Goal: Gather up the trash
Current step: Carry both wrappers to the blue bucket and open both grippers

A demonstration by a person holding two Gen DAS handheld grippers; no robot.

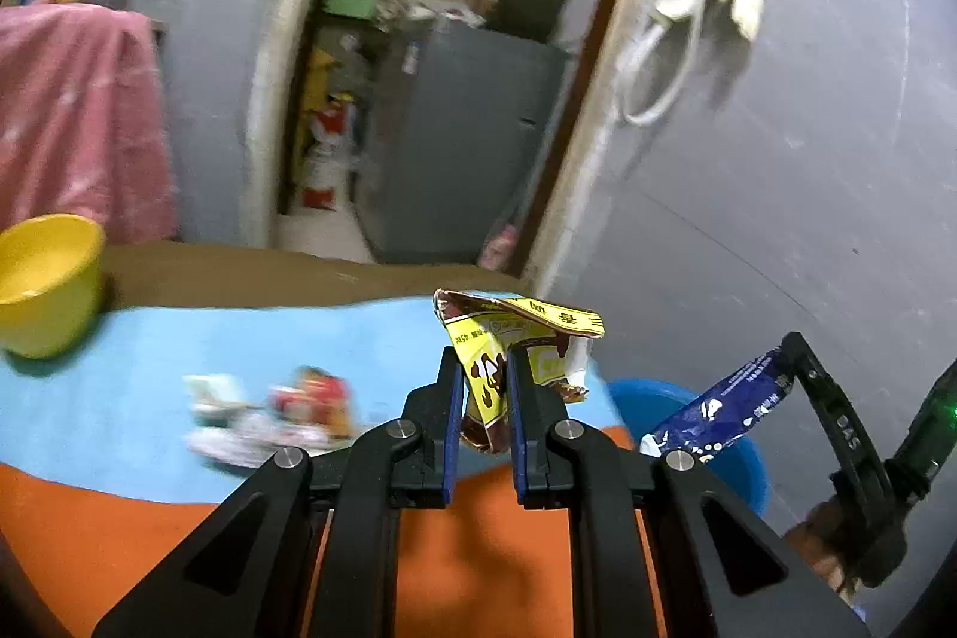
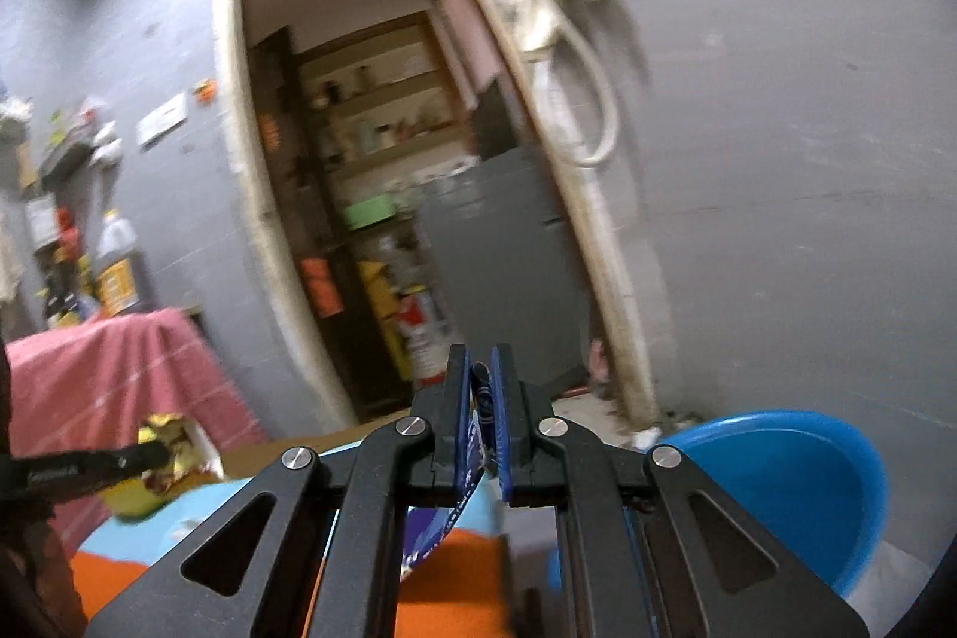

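Note:
My left gripper point(image 1: 484, 369) is shut on a crumpled yellow and brown wrapper point(image 1: 514, 339), held above the blue and orange table cover point(image 1: 179, 339). My right gripper point(image 2: 483, 369) is shut on a dark blue wrapper point(image 2: 466, 464), which hangs down between its fingers. In the left wrist view the right gripper point(image 1: 795, 357) holds that blue wrapper point(image 1: 718, 411) over a blue plastic tub point(image 1: 741, 464). The tub point(image 2: 795, 482) sits on the floor, low right in the right wrist view. More wrappers point(image 1: 269, 417) lie blurred on the table.
A yellow bowl point(image 1: 48, 279) stands at the table's far left. A pink cloth point(image 1: 78, 112) covers furniture behind it. An open doorway point(image 1: 430, 88) shows shelves and a grey cabinet. A grey wall point(image 1: 777, 159) with a hanging white hose is to the right.

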